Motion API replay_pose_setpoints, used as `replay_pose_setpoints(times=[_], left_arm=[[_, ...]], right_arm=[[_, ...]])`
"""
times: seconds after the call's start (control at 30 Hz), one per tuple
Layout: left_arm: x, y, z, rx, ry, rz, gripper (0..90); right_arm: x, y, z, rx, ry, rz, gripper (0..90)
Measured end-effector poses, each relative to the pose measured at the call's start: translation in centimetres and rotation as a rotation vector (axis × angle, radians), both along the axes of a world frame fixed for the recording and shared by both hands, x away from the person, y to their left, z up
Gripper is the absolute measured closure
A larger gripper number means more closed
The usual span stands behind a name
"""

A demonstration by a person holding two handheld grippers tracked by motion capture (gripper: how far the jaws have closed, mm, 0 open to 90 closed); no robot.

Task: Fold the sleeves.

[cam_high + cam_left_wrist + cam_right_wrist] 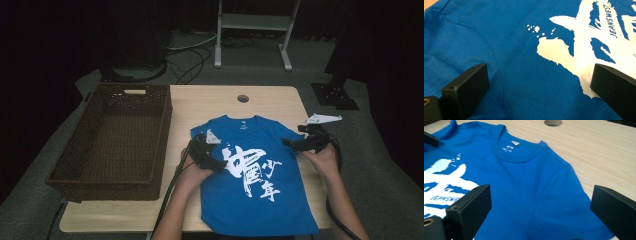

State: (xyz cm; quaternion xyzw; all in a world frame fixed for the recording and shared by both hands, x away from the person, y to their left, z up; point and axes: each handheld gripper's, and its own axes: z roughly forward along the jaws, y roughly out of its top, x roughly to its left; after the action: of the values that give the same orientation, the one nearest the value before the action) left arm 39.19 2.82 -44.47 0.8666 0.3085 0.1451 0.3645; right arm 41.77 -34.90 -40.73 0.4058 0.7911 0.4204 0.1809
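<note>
A blue T-shirt (257, 187) with a white brush-style print lies flat on the wooden table (200, 102), face up, collar toward the far edge. My left gripper (216, 161) hovers over the shirt's left chest, open, with blue cloth and the print's edge (559, 52) between its jaws (540, 72). My right gripper (294, 144) sits at the shirt's right shoulder, open too (541, 192). It looks across the shoulder toward the collar (519, 153) and its small white label. Neither gripper holds any cloth.
A large, empty, dark wicker basket (112, 137) takes up the table's left side. A round cable hole (243, 98) is in the tabletop beyond the collar. A metal stand (252, 22) and cables lie on the floor behind.
</note>
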Motion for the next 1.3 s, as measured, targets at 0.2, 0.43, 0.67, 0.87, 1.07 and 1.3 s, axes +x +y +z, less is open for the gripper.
replay_pose_setpoints(times=[0.2, 0.43, 0.67, 0.87, 1.07, 1.3], left_arm=[[0.0, 0.0, 0.0, 0.0, 0.0, 0.0, 1.1], [0.0, 0.0, 0.0, 0.0, 0.0, 0.0, 1.1], [0.0, 0.0, 0.0, 0.0, 0.0, 0.0, 1.1], [0.0, 0.0, 0.0, 0.0, 0.0, 0.0, 1.1], [0.0, 0.0, 0.0, 0.0, 0.0, 0.0, 1.1], [0.0, 0.0, 0.0, 0.0, 0.0, 0.001, 1.1]], right_arm=[[0.4, -0.5, -0.2, -0.007, 0.009, -0.028, 3.2], [0.8, -1.4, -0.3, 0.003, 0.015, -0.081, 7.2], [1.3, -2.1, -0.9, -0.01, 0.021, -0.11, 18.2], [2.0, -2.7, -1.2, -0.013, 0.028, -0.132, 26.3], [2.6, -3.5, -1.5, -0.022, 0.038, -0.165, 36.2], [2.8, -4.1, -1.9, -0.036, 0.055, -0.228, 48.5]])
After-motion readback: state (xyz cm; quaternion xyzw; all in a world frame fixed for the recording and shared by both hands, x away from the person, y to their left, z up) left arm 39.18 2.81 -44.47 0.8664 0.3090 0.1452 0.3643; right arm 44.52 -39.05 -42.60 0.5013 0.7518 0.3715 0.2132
